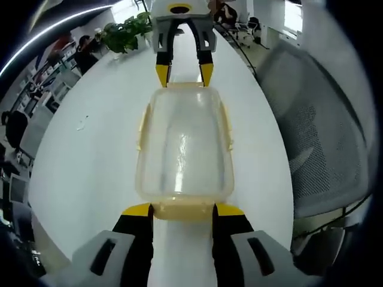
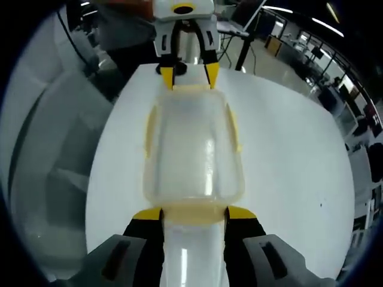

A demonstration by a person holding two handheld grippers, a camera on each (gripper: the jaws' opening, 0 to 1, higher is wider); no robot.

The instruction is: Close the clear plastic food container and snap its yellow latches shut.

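I am looking at one clear plastic container (image 1: 184,149) with its lid on, lying on the white table (image 1: 90,161) between my two grippers. Yellow latches (image 1: 228,125) are flaring off its long sides. My left gripper (image 1: 183,209) and right gripper (image 2: 194,213) are standing open, jaws flanking the end latches. Inside, nothing is showing.

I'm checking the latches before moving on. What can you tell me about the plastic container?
The container is a clear, rounded rectangular box with its lid on and yellow latches along its sides and ends. It lies flat on the white table. The left tool and the right tool sit at its opposite short ends, open, tips at the end latches.
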